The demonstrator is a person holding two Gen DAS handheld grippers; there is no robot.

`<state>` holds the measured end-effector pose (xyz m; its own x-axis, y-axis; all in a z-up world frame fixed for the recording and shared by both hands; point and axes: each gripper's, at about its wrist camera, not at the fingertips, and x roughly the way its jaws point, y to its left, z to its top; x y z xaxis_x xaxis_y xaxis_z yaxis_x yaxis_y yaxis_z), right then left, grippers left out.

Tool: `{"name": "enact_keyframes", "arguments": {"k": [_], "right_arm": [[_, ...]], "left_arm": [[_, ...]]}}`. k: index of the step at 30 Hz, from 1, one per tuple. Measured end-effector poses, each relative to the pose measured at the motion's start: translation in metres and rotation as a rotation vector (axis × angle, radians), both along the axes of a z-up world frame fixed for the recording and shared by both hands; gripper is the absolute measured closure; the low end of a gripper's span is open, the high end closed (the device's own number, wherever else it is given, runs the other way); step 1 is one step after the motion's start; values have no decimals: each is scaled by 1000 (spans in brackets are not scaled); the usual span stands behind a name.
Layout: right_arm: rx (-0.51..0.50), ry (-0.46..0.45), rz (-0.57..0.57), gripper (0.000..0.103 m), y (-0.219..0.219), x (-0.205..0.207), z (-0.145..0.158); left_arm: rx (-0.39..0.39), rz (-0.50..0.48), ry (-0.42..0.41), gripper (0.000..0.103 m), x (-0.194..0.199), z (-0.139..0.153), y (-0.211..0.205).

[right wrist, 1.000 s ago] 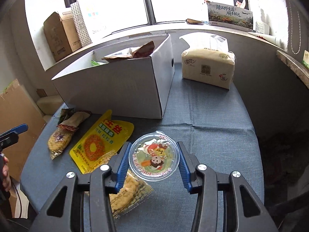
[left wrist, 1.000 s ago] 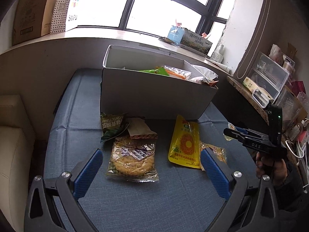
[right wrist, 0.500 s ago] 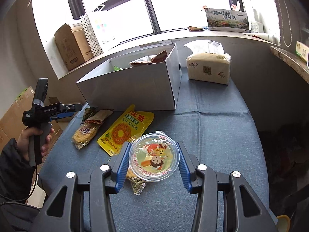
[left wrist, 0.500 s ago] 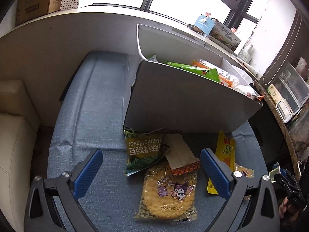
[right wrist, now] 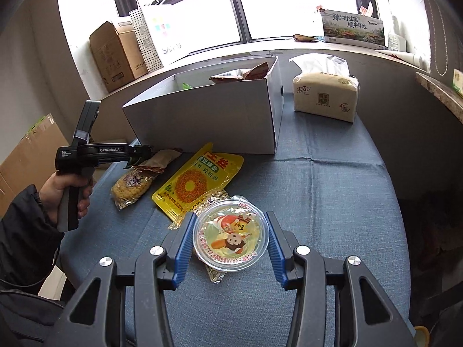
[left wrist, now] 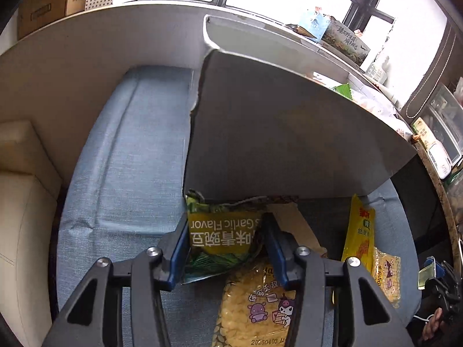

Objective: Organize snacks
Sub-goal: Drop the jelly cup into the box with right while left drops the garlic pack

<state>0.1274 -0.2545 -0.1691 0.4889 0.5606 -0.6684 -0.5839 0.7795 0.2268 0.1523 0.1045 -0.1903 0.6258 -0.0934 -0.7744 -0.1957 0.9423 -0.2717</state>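
My left gripper [left wrist: 224, 241] is shut on a green garlic-flavour snack bag [left wrist: 221, 238] lying against the front wall of the white box [left wrist: 277, 133]. Below it lie a brown packet [left wrist: 292, 222] and a yellow corn-snack bag [left wrist: 257, 303]. My right gripper [right wrist: 230, 238] is shut on a round clear jelly cup [right wrist: 230, 238] and holds it above the blue table [right wrist: 318, 202]. A yellow pouch [right wrist: 198, 180] and a clear-wrapped snack [right wrist: 202, 202] lie under and behind the cup. The left gripper also shows in the right wrist view [right wrist: 139, 153] by the box.
The white box [right wrist: 208, 121] holds several snack bags. A tissue pack [right wrist: 325, 98] stands at the table's back right. Cardboard boxes [right wrist: 115, 55] and a printed carton [right wrist: 353, 26] sit on the windowsill. A cream seat [left wrist: 20, 231] is left of the table.
My left gripper has moved forward and down to the green bag and closed on it. My right gripper has lifted back a little, still holding the jelly cup.
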Motion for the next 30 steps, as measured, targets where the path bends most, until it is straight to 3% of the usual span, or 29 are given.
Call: {"name": "enact_keyframes", "arguments": {"k": [10, 17, 23, 30], "right_arm": [[19, -20, 30, 52, 16, 6, 11], [87, -141, 74, 52, 50, 34, 72], [72, -229, 22, 52, 89, 89, 120], [23, -149, -48, 52, 127, 182, 113]], "left_arm": [[-33, -47, -245, 50, -54, 72, -23], [-40, -72, -325, 50, -29, 117, -29], [11, -107, -338, 50, 14, 150, -31], [88, -66, -230, 50, 83, 150, -18]]}}
